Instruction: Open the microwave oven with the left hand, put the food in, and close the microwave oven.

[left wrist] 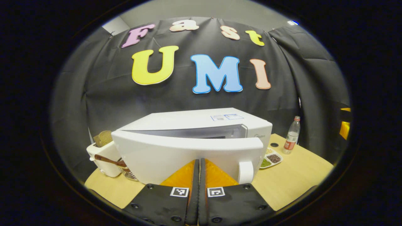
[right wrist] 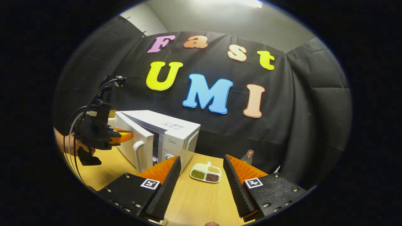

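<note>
Both fingers of the left gripper (left wrist: 199, 163) sit pressed together on nothing, tips against the face of the microwave door (left wrist: 188, 153), which hangs partly ajar. Beyond it, the right gripper (right wrist: 201, 175) is spread wide and empty over the table (right wrist: 201, 201), aimed at the divided food tray (right wrist: 205, 172) beside the microwave (right wrist: 176, 131). Pushing here risks swinging the door back shut before the tray goes in.
</note>
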